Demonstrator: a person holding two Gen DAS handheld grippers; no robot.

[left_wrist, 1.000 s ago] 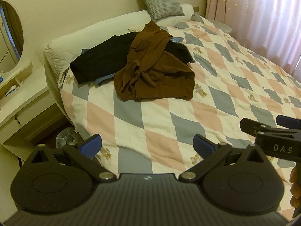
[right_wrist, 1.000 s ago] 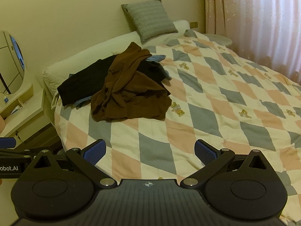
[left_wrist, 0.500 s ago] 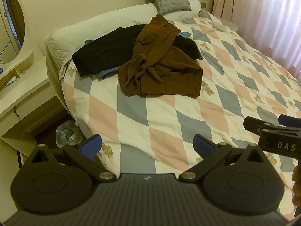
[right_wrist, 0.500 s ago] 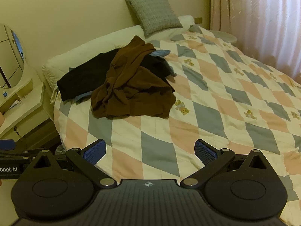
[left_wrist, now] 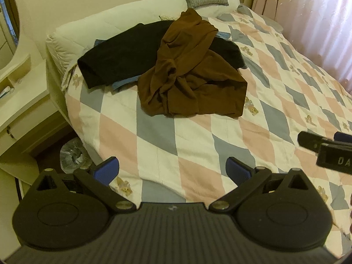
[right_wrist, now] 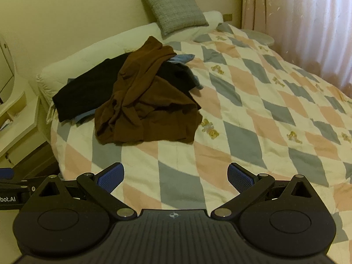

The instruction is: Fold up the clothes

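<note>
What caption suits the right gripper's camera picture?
Open right gripper faces a crumpled brown garment heaped on black clothing.

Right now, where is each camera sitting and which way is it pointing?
Left wrist view: rides on the left gripper, open, above the quilt's near edge, facing the brown garment and nightstand; the right gripper pokes in at its right edge.
Right wrist view: rides on the right gripper, open, looking up the bed toward the grey cushion and curtain; part of the left gripper shows at its left edge.
Both share the brown garment, black garment and quilt.
</note>
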